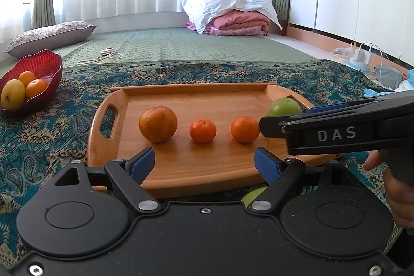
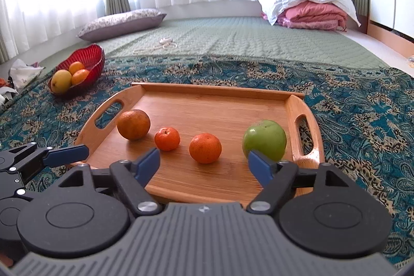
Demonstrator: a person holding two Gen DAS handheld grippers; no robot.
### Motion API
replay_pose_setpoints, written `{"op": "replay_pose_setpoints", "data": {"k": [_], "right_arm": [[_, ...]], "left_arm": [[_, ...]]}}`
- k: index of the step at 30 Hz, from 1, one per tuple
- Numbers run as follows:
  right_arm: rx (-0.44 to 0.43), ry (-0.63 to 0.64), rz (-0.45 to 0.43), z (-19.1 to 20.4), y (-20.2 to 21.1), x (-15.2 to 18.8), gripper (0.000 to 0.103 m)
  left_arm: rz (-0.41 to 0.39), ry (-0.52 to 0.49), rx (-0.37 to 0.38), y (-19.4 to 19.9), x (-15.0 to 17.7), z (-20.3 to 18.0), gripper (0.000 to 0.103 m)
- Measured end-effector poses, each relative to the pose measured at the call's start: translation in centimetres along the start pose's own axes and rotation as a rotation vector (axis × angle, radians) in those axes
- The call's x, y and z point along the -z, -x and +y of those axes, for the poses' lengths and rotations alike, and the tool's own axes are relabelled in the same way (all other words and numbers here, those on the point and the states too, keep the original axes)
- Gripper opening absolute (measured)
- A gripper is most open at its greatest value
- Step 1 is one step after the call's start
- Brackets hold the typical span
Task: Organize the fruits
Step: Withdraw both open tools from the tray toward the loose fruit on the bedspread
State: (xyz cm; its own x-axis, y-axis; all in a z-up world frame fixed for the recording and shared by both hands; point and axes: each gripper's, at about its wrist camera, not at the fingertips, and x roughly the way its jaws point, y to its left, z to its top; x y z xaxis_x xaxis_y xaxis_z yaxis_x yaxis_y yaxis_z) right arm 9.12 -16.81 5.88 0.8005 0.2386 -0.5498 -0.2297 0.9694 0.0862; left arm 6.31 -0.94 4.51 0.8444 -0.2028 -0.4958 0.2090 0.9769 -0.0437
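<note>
Four fruits sit in a loose row on a wooden tray: a large dull orange nearest the left handle, a small mandarin beside it, a second orange near the middle, and a green apple close to the right handle. None of them touch each other. The tray lies on a teal paisley blanket spread over a green quilted mat.

The right hand-held gripper hovers over the tray's near edge with its blue pads spread wide and nothing between them; its right pad overlaps the lower edge of the apple in view, though contact cannot be told. The left hand-held gripper also stands wide open and empty above the near rim. From the left wrist view, the right tool crosses in from the right, a hand on its grip, and hides most of the apple. A second green fruit peeks out under the left tool, just in front of the tray.

Well off to the left, a red bowl holds two oranges and a yellow fruit. Farther back lie a patterned pillow, a coiled cord and folded pink bedding under a white cover, before bright curtains.
</note>
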Motion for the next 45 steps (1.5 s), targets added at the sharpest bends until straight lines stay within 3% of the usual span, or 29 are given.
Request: {"op": "replay_pose_setpoints", "data": {"k": [21, 45], "right_arm": [[0.031, 0.019, -0.154, 0.1, 3.1, 4.0, 0.1], [0.053, 0.039, -0.117, 0.3, 3.7, 8.0, 0.102]], "left_arm": [[-0.027, 0.015, -0.02, 2.3, 2.4, 0.7, 0.091], [0.026, -0.046, -0.066, 2.7, 6.3, 1.0, 0.094]]}}
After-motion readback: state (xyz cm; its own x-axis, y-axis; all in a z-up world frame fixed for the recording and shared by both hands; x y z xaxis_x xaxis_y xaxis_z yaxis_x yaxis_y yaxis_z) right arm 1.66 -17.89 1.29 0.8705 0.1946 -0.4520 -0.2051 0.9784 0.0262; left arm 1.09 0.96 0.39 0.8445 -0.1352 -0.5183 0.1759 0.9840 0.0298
